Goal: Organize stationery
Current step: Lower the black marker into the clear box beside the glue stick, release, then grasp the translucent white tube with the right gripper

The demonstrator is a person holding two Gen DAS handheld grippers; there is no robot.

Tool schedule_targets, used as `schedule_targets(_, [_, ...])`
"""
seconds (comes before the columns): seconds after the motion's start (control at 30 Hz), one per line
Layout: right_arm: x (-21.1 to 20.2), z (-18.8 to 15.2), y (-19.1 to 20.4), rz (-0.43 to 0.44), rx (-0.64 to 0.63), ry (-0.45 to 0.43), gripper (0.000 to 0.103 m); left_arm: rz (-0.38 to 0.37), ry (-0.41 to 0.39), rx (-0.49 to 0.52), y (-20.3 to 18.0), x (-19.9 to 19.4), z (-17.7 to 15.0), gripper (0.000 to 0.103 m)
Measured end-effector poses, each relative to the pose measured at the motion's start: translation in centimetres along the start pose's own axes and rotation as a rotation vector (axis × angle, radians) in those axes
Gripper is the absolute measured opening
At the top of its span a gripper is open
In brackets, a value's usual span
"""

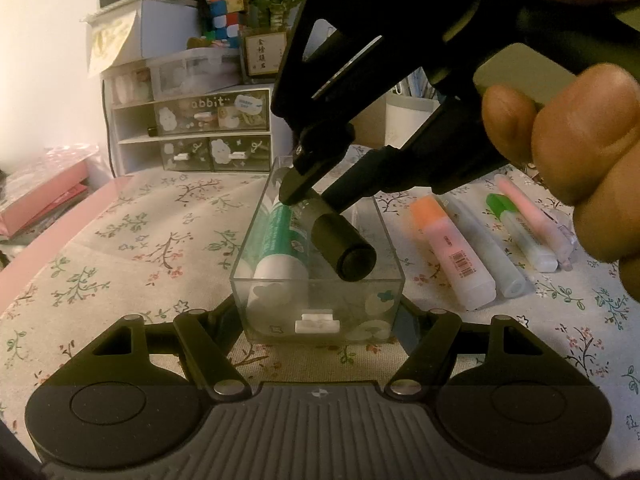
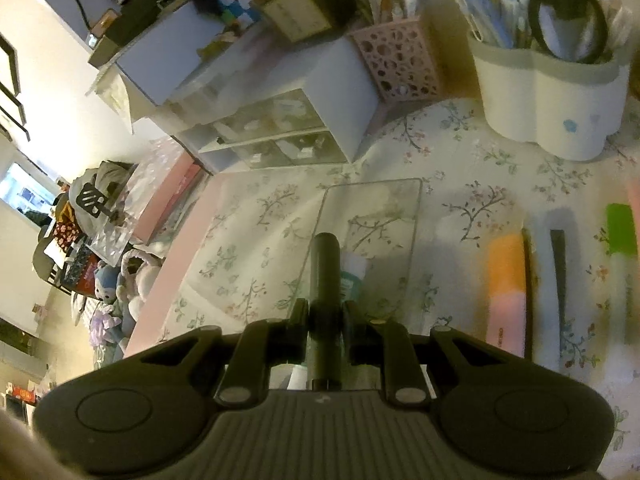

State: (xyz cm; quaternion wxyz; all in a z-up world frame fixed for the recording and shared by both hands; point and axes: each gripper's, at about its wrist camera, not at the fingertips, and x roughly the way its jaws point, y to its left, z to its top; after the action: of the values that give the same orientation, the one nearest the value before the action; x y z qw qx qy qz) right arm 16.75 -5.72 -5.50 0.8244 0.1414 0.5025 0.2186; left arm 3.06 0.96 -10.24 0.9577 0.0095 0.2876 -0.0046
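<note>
Clear tray (image 1: 256, 240) braced by left gripper (image 1: 318, 320), jaws clamped on its near end, likely to steady it for loading. Right gripper (image 1: 316, 196) tilted down over tray, jaws narrow, pinching black marker (image 1: 344, 252); marker hangs inside tray, apparently about to be laid down. Tray holds green-and-white marker (image 1: 280, 248) along its 9 o'clock wall. Highlighters (image 1: 456, 256) wait on cloth at 3 o'clock
</note>
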Motion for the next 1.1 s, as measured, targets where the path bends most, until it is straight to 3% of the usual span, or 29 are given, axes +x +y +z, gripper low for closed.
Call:
schedule_targets(0.3, [-0.5,-0.1,-0.1,-0.026,0.003,-0.003,0.015,0.0,-0.001,0.0,0.0,0.0,0.0,0.072])
schedule_targets(0.57, [-0.1,0.2,-1.2,-0.08,0.08,-0.039,0.015,-0.002,-0.001,0.001,0.0,0.0,0.0,0.073])
schedule_targets(0.77, [-0.2,-0.3,-1.1,-0.044,0.054,-0.007,0.016,-0.002,-0.001,0.002,0.0,0.2,0.2,0.073])
schedule_targets(0.9, [-2.9,0.0,-2.8,0.007,0.088,-0.086,0.016,-0.002,-0.001,0.001,0.0,0.2,0.2,0.073])
schedule_targets(1.1, [-7.5,0.6,-7.7,-0.095,0.162,-0.214,0.017,-0.003,-0.001,0.0,0.0,0.2,0.2,0.072])
